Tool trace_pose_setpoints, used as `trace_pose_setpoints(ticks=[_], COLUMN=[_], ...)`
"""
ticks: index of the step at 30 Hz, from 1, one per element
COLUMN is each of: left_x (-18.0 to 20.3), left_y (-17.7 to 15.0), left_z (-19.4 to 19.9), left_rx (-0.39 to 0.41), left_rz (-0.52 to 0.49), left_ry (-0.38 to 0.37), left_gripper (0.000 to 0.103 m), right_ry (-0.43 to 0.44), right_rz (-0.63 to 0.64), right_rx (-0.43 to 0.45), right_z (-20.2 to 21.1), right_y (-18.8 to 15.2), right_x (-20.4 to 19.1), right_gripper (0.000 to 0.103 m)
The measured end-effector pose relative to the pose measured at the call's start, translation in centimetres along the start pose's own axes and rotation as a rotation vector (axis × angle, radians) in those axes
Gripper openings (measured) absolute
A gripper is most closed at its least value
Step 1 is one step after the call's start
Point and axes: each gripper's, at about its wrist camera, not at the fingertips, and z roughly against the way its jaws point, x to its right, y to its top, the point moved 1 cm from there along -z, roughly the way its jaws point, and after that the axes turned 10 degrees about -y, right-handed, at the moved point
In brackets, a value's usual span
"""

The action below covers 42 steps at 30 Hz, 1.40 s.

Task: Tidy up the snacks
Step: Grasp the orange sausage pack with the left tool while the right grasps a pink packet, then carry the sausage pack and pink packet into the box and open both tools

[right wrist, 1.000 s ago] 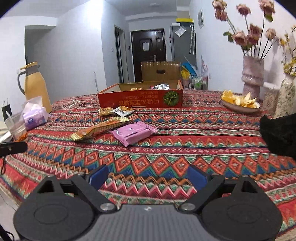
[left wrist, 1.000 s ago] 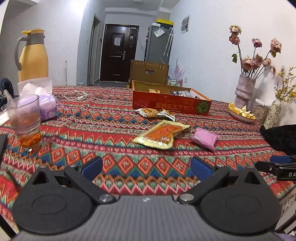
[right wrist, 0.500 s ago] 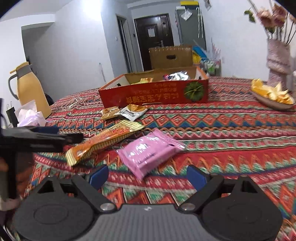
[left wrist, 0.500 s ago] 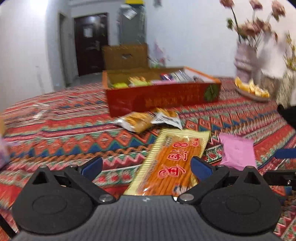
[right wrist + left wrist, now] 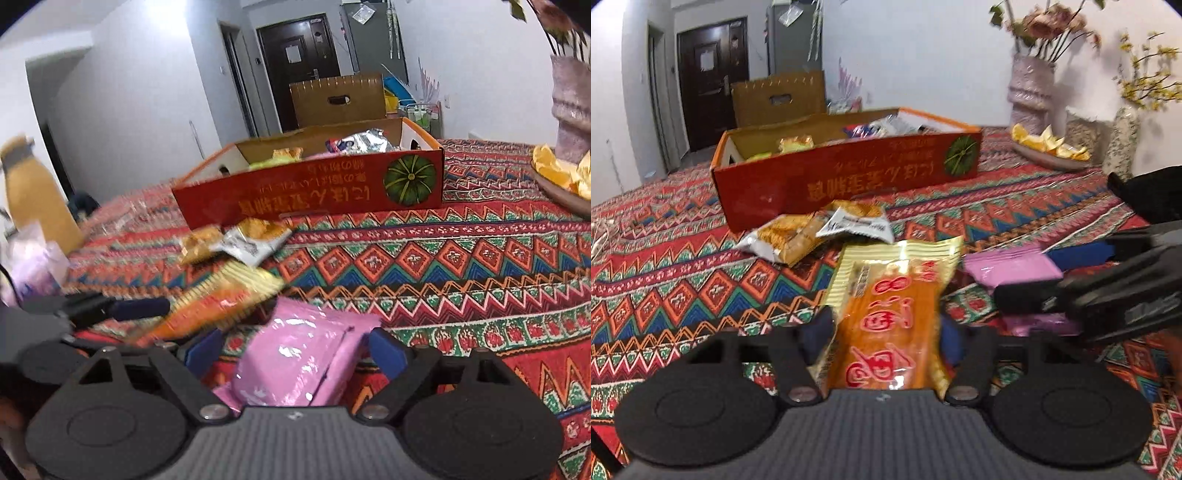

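1. The left gripper has just been closing; its jaws now stand narrow, pads pressed on the sides of the orange snack pack, which lies on the patterned tablecloth.
2. The right gripper has been narrowing a little yet stays wide; the pink packet lies between its fingers, unpinched.
3. Two small packets lie just before the red box; more snacks sit inside it.
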Motion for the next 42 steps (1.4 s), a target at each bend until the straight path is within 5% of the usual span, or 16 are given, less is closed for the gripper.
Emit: trace_pose_setpoints(ticks=[6,9,12,24,36,42], left_x=[0.7,0.2,0.5,4.8,5.9,2.5], left_y=[-0.4,-0.5,-0.8,-0.7,2.3,8.1], left_z=[2.4,4.2,6.6,15.1,15.1,12.3], left_rx=[0.015,0.045,0.084,0.228,0.261,0.279], left_rz=[0.05,0.131,0.167,0.227,0.241,0.194], left_ry=[0.04,0.017,0.043,0.093,0.093,0.123], left_gripper=[0.032,0.028,0.02,0.02,0.02,0.02], right_ry=[-0.11,-0.103,-0.084,-0.028,0.085,0.13], right_rz=[0.115,0.141,0.142,0.037,-0.015,0.052], right_rx=[0.009,0.007,0.011,0.096,0.151,0.212], right_z=[0.4,1.0,2.3,10.9,13.3,11.8], right_y=[-1.0,-1.5,-2.1,-4.3,-3.5,1.9], right_x=[-1.1,-0.9,-0.6,3.4,5.5,4.9], right_gripper=[0.083,0.06,0.06,0.06,0.06,0.06])
